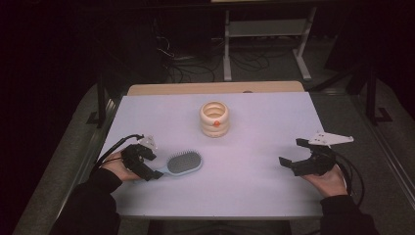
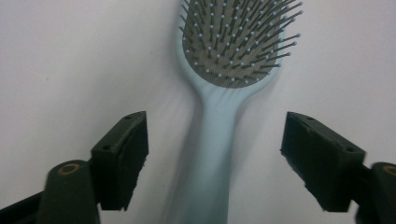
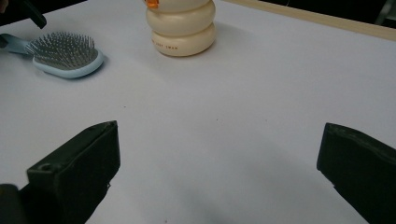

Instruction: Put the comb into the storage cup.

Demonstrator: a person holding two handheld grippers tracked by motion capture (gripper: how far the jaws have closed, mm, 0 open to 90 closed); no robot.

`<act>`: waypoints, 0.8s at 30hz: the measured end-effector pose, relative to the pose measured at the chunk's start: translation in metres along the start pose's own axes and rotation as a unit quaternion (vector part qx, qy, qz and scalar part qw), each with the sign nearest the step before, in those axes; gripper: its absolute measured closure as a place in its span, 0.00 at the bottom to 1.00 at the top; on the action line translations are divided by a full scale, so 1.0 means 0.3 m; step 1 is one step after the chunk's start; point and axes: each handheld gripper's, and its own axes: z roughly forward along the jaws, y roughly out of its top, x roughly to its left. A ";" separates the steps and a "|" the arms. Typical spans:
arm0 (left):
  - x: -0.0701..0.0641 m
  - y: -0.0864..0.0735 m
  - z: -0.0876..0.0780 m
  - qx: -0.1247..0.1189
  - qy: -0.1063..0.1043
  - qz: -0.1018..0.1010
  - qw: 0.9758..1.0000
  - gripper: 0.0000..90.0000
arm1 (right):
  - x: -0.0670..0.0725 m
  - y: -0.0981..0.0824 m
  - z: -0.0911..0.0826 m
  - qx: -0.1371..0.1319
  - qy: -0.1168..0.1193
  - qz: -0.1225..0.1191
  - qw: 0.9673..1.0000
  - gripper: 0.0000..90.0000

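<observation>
Hairbrush (image 1: 182,163) lies flat, near and left-front of the ringed cream holder (image 1: 214,119). Left gripper (image 2: 212,154) straddles its handle, jaws spread, not pinching. Right gripper (image 1: 295,152) idle, released. Judged step: regrasp or retreat; next needs closing squarely on handle.

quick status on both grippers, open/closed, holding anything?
Left gripper: open, jaws either side of the light blue plastic hairbrush handle, pads not touching it.
Right gripper: open, nothing between its jaws.

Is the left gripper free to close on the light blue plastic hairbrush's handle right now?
Probably yes: the left gripper stands open with the light blue plastic hairbrush handle between its jaws, nothing blocking.
</observation>
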 end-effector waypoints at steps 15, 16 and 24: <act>-0.003 0.021 0.078 0.047 -0.013 0.035 0.998 0.06 | 0.001 -0.001 0.005 0.006 0.004 0.000 1.000 0.00; -0.005 0.023 0.084 0.054 -0.013 0.038 0.998 0.07 | 0.001 -0.001 0.005 0.006 0.004 0.000 1.000 0.00; -0.010 0.029 0.099 0.060 -0.019 0.047 0.997 0.17 | 0.001 -0.001 0.007 0.007 0.005 -0.001 1.000 0.00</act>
